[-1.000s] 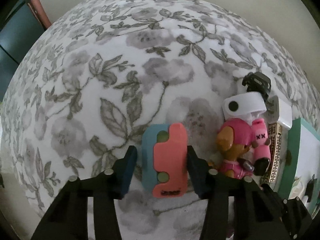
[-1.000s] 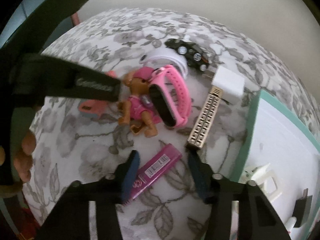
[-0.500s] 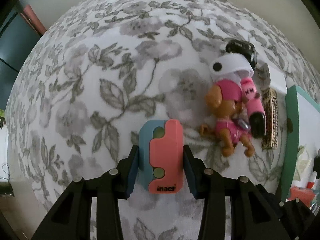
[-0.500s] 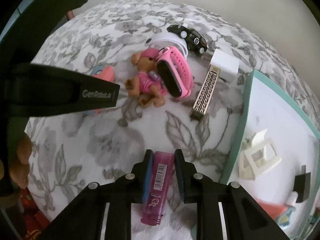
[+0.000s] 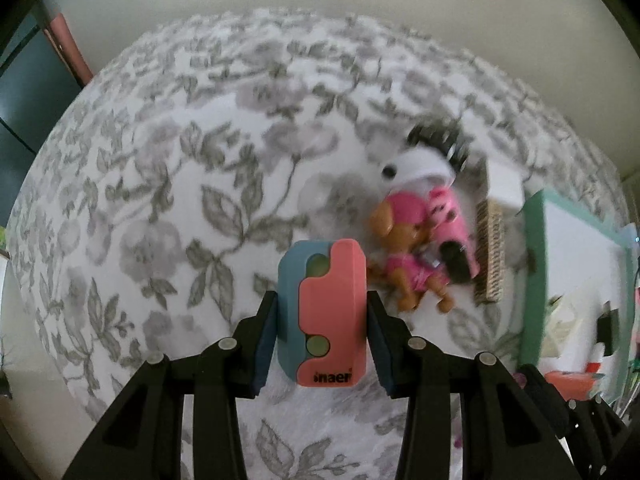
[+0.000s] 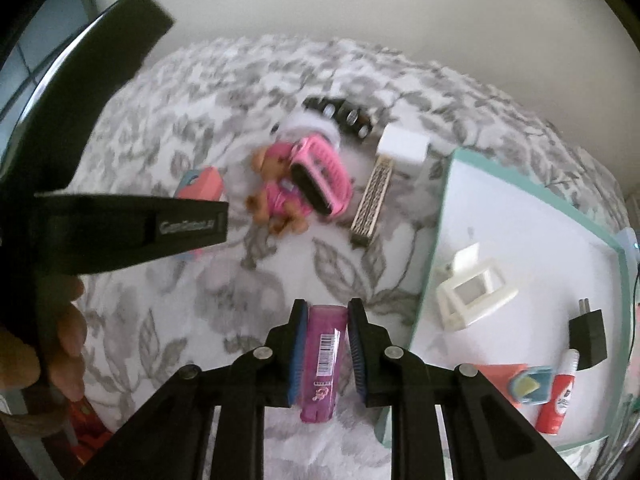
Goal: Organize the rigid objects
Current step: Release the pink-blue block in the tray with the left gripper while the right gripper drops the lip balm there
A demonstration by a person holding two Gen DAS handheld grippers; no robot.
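Note:
My left gripper (image 5: pixel 322 312) is shut on a blue and coral block (image 5: pixel 324 316) marked "inaer", held clear above the flowered cloth. In the right wrist view my right gripper (image 6: pixel 324 320) is shut on a flat magenta case (image 6: pixel 322 364) with a barcode label, also lifted off the cloth. To the right lies a teal-rimmed white tray (image 6: pixel 440 216). A toy dog in pink (image 5: pixel 408 264) lies on the cloth just right of the block, with a pink watch (image 6: pixel 320 176) leaning on it.
A gold patterned bar (image 6: pixel 372 204), a white box (image 6: pixel 402 148), a black toy car (image 6: pixel 344 114) and a white round thing (image 5: pixel 416 168) lie near the dog. The tray holds a white frame (image 6: pixel 472 292), a black plug (image 6: pixel 588 336), a red-and-white tube (image 6: pixel 558 400) and a coral and blue piece (image 6: pixel 524 384). A hand (image 6: pixel 60 344) holds the left gripper's body.
Both grippers closed on their things and lifted them off the cloth. The scattered objects look farther away, and both views have shifted toward the tray.

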